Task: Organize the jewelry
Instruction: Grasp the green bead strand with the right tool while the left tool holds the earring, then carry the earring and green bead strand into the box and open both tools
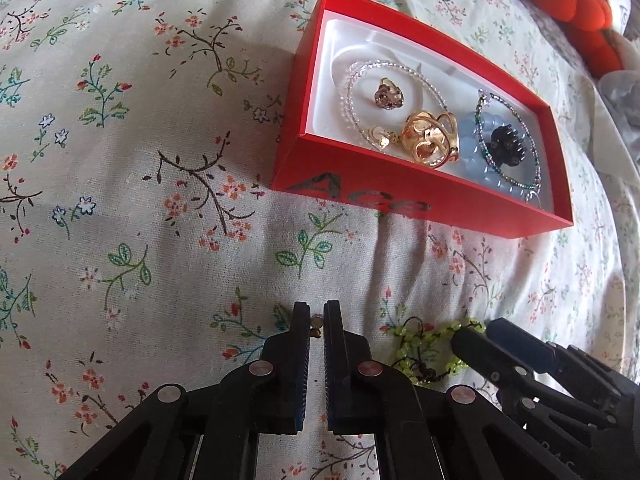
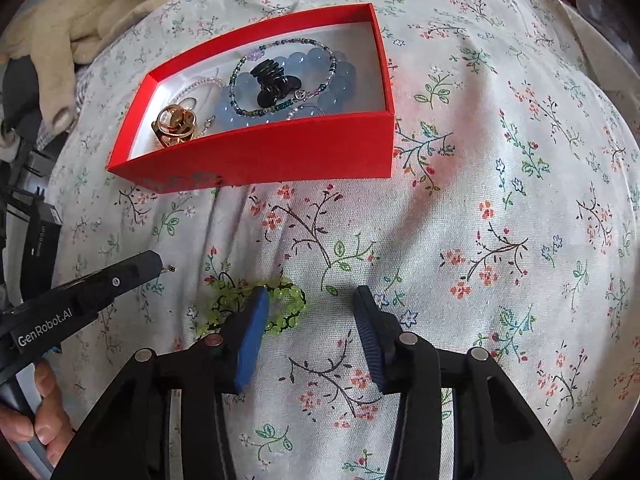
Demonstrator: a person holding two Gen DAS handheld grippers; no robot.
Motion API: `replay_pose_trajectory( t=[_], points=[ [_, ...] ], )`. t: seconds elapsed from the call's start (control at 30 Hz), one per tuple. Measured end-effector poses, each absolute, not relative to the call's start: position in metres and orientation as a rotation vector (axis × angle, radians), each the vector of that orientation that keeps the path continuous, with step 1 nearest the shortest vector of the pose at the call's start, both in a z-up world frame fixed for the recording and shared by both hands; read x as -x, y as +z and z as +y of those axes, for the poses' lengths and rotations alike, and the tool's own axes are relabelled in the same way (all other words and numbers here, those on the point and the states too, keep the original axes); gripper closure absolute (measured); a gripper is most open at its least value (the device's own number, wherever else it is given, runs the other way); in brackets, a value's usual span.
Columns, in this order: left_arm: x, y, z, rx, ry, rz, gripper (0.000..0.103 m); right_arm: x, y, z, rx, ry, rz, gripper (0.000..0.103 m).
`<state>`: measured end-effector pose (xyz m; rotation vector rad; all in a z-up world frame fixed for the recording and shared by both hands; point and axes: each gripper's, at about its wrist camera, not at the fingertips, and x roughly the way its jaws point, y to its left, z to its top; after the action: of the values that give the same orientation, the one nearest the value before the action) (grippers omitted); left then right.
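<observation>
A red box [image 1: 400, 196] [image 2: 260, 156] with a white lining lies on the flowered bedspread. It holds a gold ring [image 1: 430, 140] [image 2: 174, 124], a blue bead bracelet [image 1: 472, 144] [image 2: 340, 80], a black hair claw [image 1: 506, 146] [image 2: 274, 80], clear and dark bead strands and a small stone ring [image 1: 390, 94]. My left gripper [image 1: 317, 322] [image 2: 162, 266] is shut on a tiny gold earring [image 1: 317, 327] low over the cloth. My right gripper [image 2: 312, 300] is open, its left finger over a green bead bracelet [image 2: 288, 308] [image 1: 424, 340] lying on the cloth.
An orange plush toy [image 1: 576, 4] lies behind the box at the right. A beige cloth [image 2: 92, 12] lies at the far left in the right wrist view. A dark object [image 2: 38, 236] stands at the bed's left edge.
</observation>
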<state>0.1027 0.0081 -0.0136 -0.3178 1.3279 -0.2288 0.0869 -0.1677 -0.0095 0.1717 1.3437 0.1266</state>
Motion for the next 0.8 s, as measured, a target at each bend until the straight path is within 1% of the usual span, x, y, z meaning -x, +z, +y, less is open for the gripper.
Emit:
replay_pose_trajectory(
  t=[0.03,0.07,0.13,0.17,0.23,0.33,0.8],
  points=[
    [-0.102,-0.014,0.008,0.317,-0.229,1.328,0.102,-0.088,-0.01,-0.167,-0.167,0.128,1.343,0.068],
    [-0.101,-0.013,0.008,0.316,-0.231,1.329,0.102,-0.088,-0.009,-0.166,-0.17,0.132,1.342,0.078],
    [-0.101,-0.013,0.008,0.315,-0.232,1.328,0.102,-0.09,-0.009,-0.166,-0.191,0.145,1.345,0.089],
    [-0.101,-0.013,0.007,0.315,-0.234,1.328,0.102,-0.091,-0.008,-0.166,-0.202,0.15,1.344,0.091],
    [-0.099,-0.012,0.007,0.316,-0.235,1.325,0.102,-0.09,-0.004,-0.166,-0.209,0.159,1.334,0.092],
    [-0.096,-0.009,0.007,0.318,-0.234,1.32,0.102,-0.087,0.004,-0.164,-0.216,0.186,1.314,0.098],
    [-0.085,0.0,0.009,0.309,-0.235,1.305,0.102,-0.065,0.063,-0.156,-0.213,0.293,1.166,0.098]
  ],
)
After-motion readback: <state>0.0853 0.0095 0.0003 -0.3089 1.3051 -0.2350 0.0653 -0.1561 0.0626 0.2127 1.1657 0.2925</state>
